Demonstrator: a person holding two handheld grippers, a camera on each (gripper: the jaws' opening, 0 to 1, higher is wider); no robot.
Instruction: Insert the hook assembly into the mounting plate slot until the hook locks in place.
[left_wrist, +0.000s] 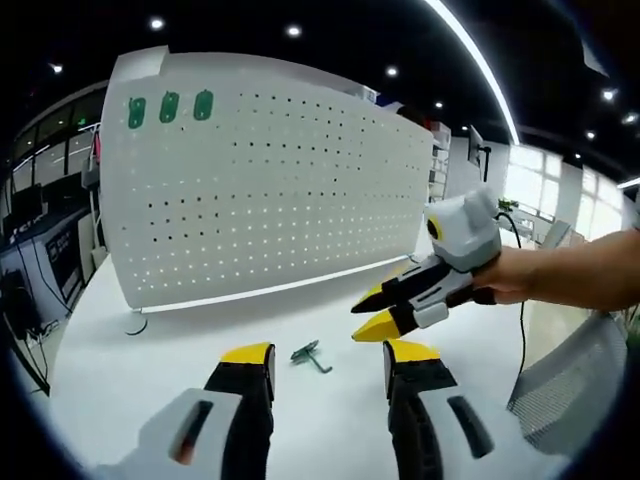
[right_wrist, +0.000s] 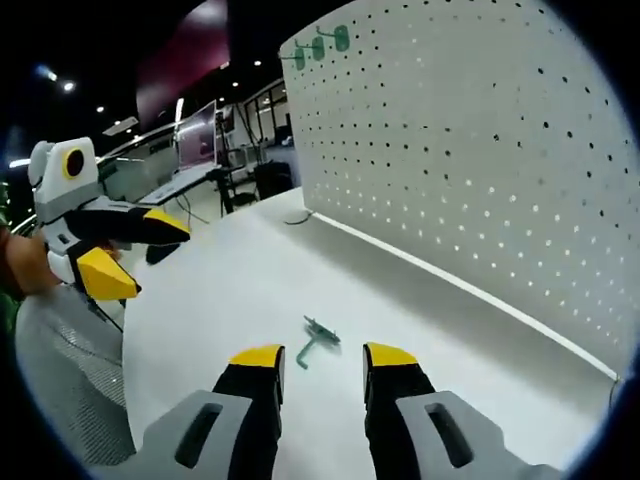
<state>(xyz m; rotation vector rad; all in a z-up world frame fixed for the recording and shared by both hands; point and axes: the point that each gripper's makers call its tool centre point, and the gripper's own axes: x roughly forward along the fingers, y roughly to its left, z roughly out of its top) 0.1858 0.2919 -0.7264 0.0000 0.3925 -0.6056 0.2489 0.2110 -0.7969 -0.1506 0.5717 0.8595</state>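
The hook assembly (left_wrist: 311, 356) lay flat on the white table (left_wrist: 150, 350), in front of the pegboard mounting plate (left_wrist: 270, 180) and well apart from its foot. The plate stood upright on the table; three green hooks (left_wrist: 169, 107) hung in a row near its upper corner.

Left gripper view: the left gripper (left_wrist: 329, 358) hovered just short of the hook assembly, jaws spread apart with nothing between them; the hook lay beyond the yellow tips, in line with the gap. The right gripper (left_wrist: 378, 312) came in from the side of the hook, held in a person's hand (left_wrist: 510, 275), its jaws parted and empty, tips near the hook but not touching it.

Right gripper view: the right gripper (right_wrist: 323, 356) had its jaws spread, the hook assembly (right_wrist: 318, 341) lying on the table (right_wrist: 230, 270) just ahead of the gap. The left gripper (right_wrist: 135, 250) stood off to the side of the hook, farther from the plate (right_wrist: 470, 150), jaws apart and empty.
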